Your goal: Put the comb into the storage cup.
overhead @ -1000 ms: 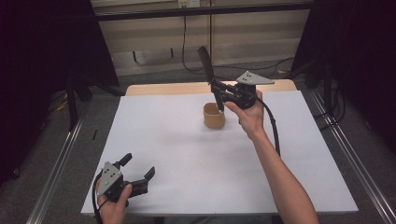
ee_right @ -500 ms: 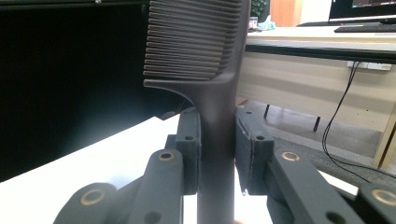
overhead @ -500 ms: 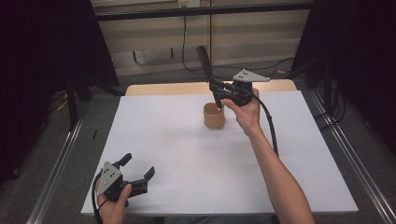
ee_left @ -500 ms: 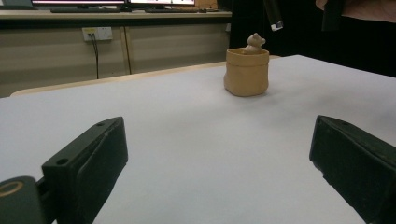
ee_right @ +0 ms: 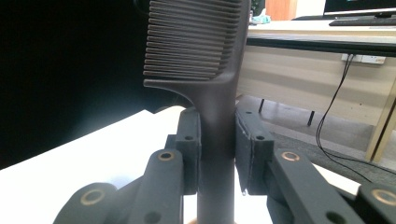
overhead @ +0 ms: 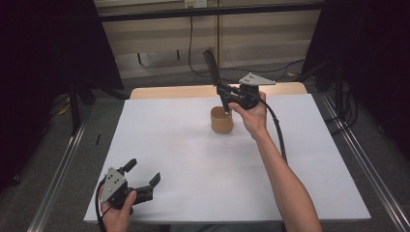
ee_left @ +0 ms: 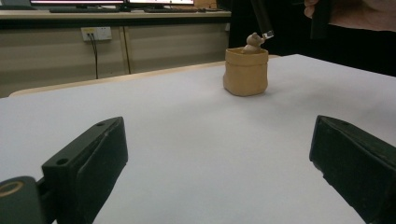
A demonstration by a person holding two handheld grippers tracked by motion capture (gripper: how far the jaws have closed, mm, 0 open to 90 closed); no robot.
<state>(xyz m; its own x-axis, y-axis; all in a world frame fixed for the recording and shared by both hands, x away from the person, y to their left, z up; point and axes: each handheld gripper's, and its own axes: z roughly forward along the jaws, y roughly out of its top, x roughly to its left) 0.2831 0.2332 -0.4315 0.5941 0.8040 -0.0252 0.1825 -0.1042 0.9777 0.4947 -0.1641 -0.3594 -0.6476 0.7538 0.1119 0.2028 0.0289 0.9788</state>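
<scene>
While clamped in the right tool (overhead: pixel 223 91), dark comb (overhead: pixel 211 63) upright above tan pot (overhead: pixel 222 120), left tool (overhead: pixel 143 180) wide open

Matt dark plastic comb (ee_right: pixel 201 70)

Your high view is evenly lit from above: the white tabletop (overhead: pixel 193 159) reads bright without glare, its surroundings fall to near black, and shadows are soft and faint. In your left gripper view the near jaws are slightly soft, while the tan pouch (ee_left: pixel 246 71) casts a weak shadow at its base. In your right gripper view the comb (ee_right: pixel 205 56) is sharp and the background blurred.
</scene>
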